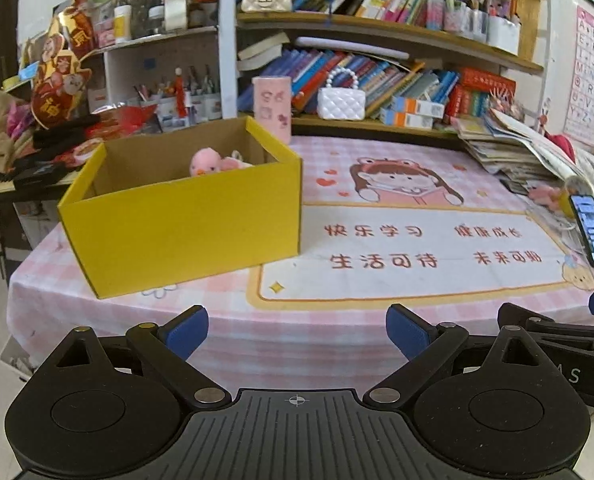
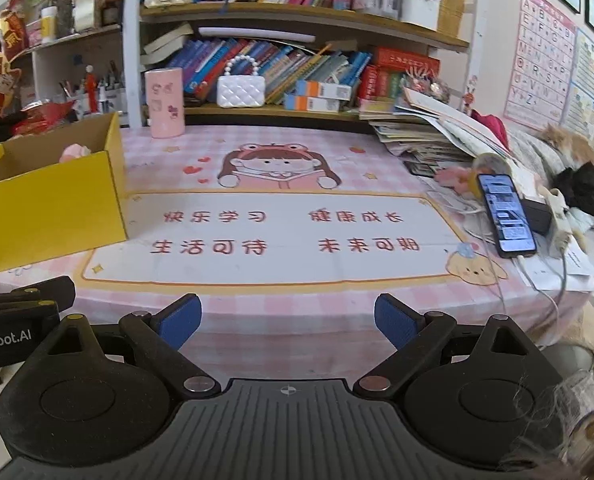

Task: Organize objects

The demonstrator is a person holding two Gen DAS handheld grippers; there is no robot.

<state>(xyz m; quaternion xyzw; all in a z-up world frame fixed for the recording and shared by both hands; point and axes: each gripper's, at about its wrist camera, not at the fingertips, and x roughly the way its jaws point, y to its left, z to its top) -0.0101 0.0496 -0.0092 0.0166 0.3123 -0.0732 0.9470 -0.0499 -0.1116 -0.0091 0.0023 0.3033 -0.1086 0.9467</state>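
Both pairs of blue-padded fingers stood spread wide with nothing between them: the left gripper [image 1: 297, 334] and the right gripper [image 2: 288, 322] each framed only bare cloth at the near edge of the pink checked tablecloth [image 1: 377, 216].

We took the open yellow cardboard box [image 1: 185, 220] as our landmark. It sat on the cloth well beyond the left gripper's fingers and off to their left, and from the right gripper it lay far to the left, past the other tool's black frame. Inside the box, against its far wall, a pink plush toy [image 1: 205, 162] showed just above the rim. Behind the box's far right corner stood a pink cylindrical cup with a printed face [image 1: 272, 108], upright and near the cardboard. To the right of the box, across the printed panel, a dark smartphone with a lit screen [image 2: 505, 216] leaned beside a stack of papers, with white cables [image 2: 545, 280] trailing from it.

We judged that little remained loose on the cloth, so which thing came next was unclear to us. The risks we saw were these: a wide-spread finger reaching past the box could clip its light wall and slide it; a reach for the tall pink cup could tip it; and on the right, a pad could snag the cables and drag the phone down.
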